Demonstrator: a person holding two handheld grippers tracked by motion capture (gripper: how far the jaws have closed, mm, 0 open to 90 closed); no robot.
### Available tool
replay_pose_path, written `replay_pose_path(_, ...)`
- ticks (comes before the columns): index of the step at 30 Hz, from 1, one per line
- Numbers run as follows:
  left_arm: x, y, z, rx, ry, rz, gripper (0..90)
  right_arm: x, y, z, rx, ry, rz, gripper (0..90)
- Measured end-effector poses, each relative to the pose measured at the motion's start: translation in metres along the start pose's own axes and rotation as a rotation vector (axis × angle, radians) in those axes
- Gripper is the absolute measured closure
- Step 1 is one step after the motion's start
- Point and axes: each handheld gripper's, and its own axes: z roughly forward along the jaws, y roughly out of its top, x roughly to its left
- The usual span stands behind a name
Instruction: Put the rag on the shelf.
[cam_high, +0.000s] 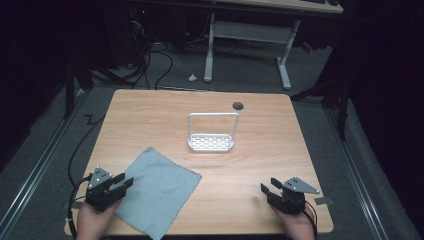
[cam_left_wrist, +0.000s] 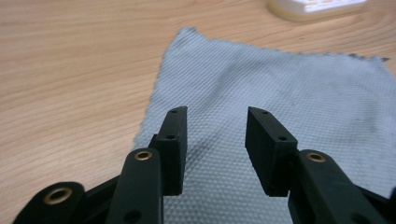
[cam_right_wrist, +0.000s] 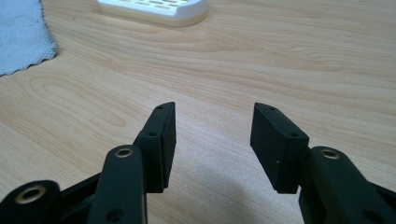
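A grey cloth (cam_high: 157, 191) lies flat on the wooden table (cam_high: 270, 140) at the front left. My left gripper (cam_high: 123, 182) hovers over the cloth's left corner, jaws open and empty; in the left gripper view the cloth (cam_left_wrist: 261, 88) spreads beneath and beyond the left gripper (cam_left_wrist: 215, 116). My right gripper (cam_high: 265, 189) is at the front right, open above bare wood, also seen as the right gripper (cam_right_wrist: 214, 112) with nothing between its jaws. A white rack (cam_high: 211, 142) with a tall wire handle stands at the table's middle.
A round cable hole (cam_high: 238, 105) sits near the table's far edge. The white rack (cam_right_wrist: 154, 9) and the cloth's corner (cam_right_wrist: 21, 37) lie ahead of the right gripper. Beyond the table are a white desk frame (cam_high: 250, 35) and floor cables.
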Motion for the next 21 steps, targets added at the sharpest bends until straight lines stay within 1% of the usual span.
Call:
replay_pose_path(1, -0.002, 0.0, 0.0, -0.001, 0.007, 0.02, 58.0, 0.0, 0.0, 0.0, 0.002, 0.003, -0.002, 51.5)
replay_pose_path(2, -0.002, 0.0, 0.0, -0.001, 0.007, 0.02, 56.0, -0.001, 0.0, 0.001, 0.003, 0.004, -0.004, 51.6)
replay_pose_path(3, -0.004, -0.001, 0.002, 0.013, 0.001, 0.017, 52.8, -0.001, -0.001, 0.001, 0.001, 0.006, -0.001, 51.7)
replay_pose_path(4, -0.004, -0.002, 0.003, 0.01, 0.0, 0.011, 50.8, -0.002, -0.001, 0.0, 0.001, 0.006, 0.001, 51.7)
replay_pose_path(5, -0.004, -0.002, 0.003, 0.011, -0.011, 0.007, 49.4, -0.003, -0.001, 0.0, 0.001, 0.01, 0.005, 51.7)
replay_pose_path(6, -0.005, -0.002, 0.004, 0.015, -0.011, 0.004, 48.1, -0.003, -0.001, 0.0, 0.001, 0.01, 0.012, 51.7)
replay_pose_path(10, -0.008, -0.001, 0.002, -0.005, -0.027, 0.0, 46.9, -0.004, -0.001, -0.001, 0.003, 0.012, 0.009, 51.7)
replay_pose_path(12, -0.012, 0.0, 0.0, -0.007, -0.048, 0.001, 46.8, -0.003, -0.002, -0.001, 0.006, 0.013, 0.01, 51.7)
replay_pose_path(13, -0.014, 0.001, -0.001, 0.001, -0.075, 0.001, 48.9, -0.003, -0.002, 0.0, 0.007, 0.016, 0.008, 51.7)
replay_pose_path(14, -0.022, 0.003, -0.001, 0.03, -0.123, 0.017, 55.3, -0.002, -0.002, 0.0, 0.012, 0.019, 0.001, 51.7)
replay_pose_path(15, -0.022, 0.003, -0.001, 0.03, -0.123, 0.017, 60.0, -0.001, -0.002, 0.001, 0.012, 0.021, 0.001, 51.7)
replay_pose_path(16, -0.031, 0.003, -0.001, 0.064, -0.132, 0.072, 67.1, 0.0, -0.002, 0.001, 0.014, 0.022, 0.002, 51.7)
replay_pose_path(17, -0.035, 0.004, 0.0, 0.089, -0.138, 0.092, 75.7, 0.0, -0.002, 0.001, 0.014, 0.022, -0.001, 51.7)
replay_pose_path(18, -0.035, 0.004, 0.0, 0.089, -0.138, 0.092, 84.6, 0.0, -0.002, 0.001, 0.014, 0.023, -0.001, 51.7)
replay_pose_path(19, -0.037, 0.004, 0.002, 0.111, -0.139, 0.104, 84.6, 0.0, -0.002, 0.001, 0.014, 0.023, -0.001, 51.7)
replay_pose_path(20, -0.04, 0.002, 0.007, 0.153, -0.147, 0.107, 89.8, 0.0, -0.002, 0.0, 0.015, 0.023, 0.0, 51.7)
replay_pose_path(21, -0.04, 0.002, 0.007, 0.153, -0.147, 0.107, 89.8, 0.0, -0.002, 0.0, 0.016, 0.025, 0.002, 51.7)
